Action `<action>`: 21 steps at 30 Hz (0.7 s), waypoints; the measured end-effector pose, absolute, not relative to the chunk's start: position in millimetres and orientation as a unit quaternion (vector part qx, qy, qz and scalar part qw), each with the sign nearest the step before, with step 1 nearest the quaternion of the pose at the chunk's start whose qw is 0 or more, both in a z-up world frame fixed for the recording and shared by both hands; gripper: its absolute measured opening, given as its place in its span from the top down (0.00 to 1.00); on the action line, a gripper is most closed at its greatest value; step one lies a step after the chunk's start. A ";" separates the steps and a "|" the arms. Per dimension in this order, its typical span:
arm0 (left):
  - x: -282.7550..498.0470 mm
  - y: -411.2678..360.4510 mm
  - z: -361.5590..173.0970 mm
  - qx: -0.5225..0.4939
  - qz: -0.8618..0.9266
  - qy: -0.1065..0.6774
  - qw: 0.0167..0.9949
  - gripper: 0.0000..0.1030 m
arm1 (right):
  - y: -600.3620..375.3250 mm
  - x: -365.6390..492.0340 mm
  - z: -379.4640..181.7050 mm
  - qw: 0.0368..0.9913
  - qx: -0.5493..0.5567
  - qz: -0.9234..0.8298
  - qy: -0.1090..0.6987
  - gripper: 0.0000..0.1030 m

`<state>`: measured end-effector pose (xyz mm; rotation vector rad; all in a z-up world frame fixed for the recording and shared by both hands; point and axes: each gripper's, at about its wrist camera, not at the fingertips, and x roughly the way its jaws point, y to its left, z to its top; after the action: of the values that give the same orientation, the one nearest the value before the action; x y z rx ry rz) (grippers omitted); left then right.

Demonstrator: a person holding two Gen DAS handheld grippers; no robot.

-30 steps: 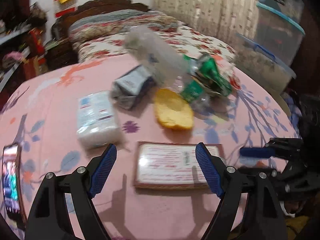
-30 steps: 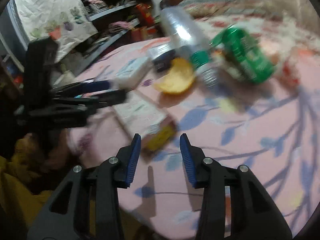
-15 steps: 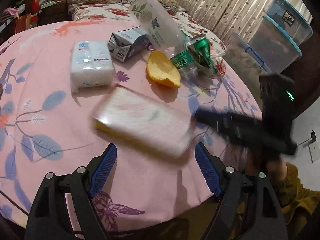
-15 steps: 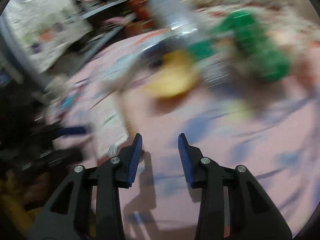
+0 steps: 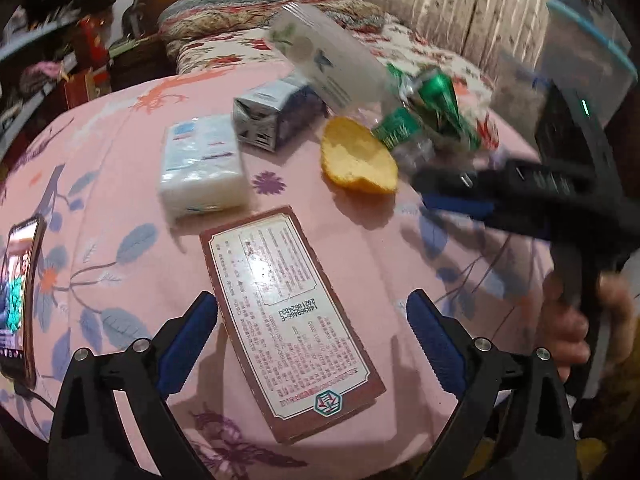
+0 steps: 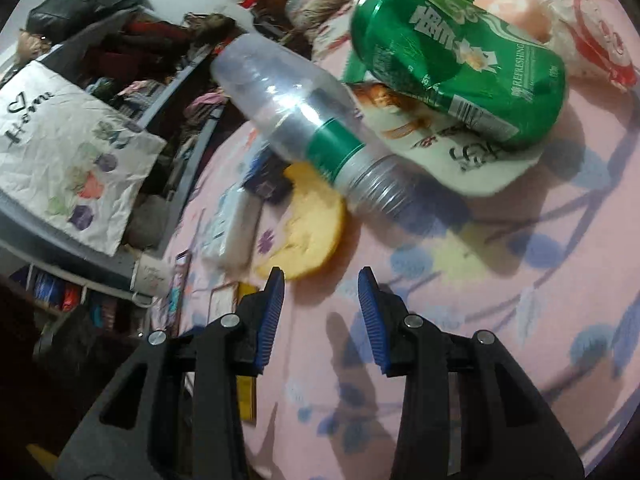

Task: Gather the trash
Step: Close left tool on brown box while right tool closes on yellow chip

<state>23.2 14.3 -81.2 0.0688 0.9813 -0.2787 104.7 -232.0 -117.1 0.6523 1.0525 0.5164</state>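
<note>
In the left wrist view a flat brown-edged box [image 5: 288, 312] with a printed label lies on the pink flowered cloth [image 5: 120, 200]. It sits lengthwise between the jaws of my left gripper [image 5: 312, 312], which are opening wide, their pads clear of it. Beyond it lie a yellow peel [image 5: 356, 160], a small grey-blue carton [image 5: 276, 116], a clear bottle [image 5: 332, 60] and a crushed green can [image 5: 440, 100]. My right gripper [image 6: 320, 284] has its jaws partly apart and opening a little, nothing between them, just short of the peel [image 6: 308, 232]. The bottle [image 6: 304, 120] and can [image 6: 460, 68] rest on a white wrapper [image 6: 460, 160].
A white tissue pack [image 5: 204, 164] lies left of the carton. A lit phone [image 5: 20, 300] sits at the table's left edge. A red-and-white bag [image 6: 592, 40] lies behind the can. A bed and plastic bins stand beyond the table, shelves to the left.
The left jaws have widened, and the box has turned from crosswise to lengthwise between them. The right gripper has rolled and come in close to the peel, bottle and can.
</note>
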 end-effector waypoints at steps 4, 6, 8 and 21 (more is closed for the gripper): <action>20.3 11.9 -84.0 0.056 -0.126 0.460 0.877 0.12 | -226.8 119.5 -130.1 0.778 0.318 0.232 0.490 0.60; 21.4 16.4 -86.6 0.055 -0.123 0.464 0.876 0.12 | -223.6 129.5 -130.6 0.781 0.319 0.226 0.487 0.60; 22.1 21.6 -89.3 0.052 -0.117 0.469 0.874 0.13 | -219.9 135.1 -129.4 0.783 0.321 0.222 0.484 0.60; 9.6 50.1 -85.2 0.019 -0.139 0.462 0.876 0.39 | -195.6 111.7 -124.7 0.771 0.301 0.273 0.490 0.87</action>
<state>9.6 50.1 -85.2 0.0393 0.9649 -0.2891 111.7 -195.6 -124.7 0.6534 1.0621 0.5924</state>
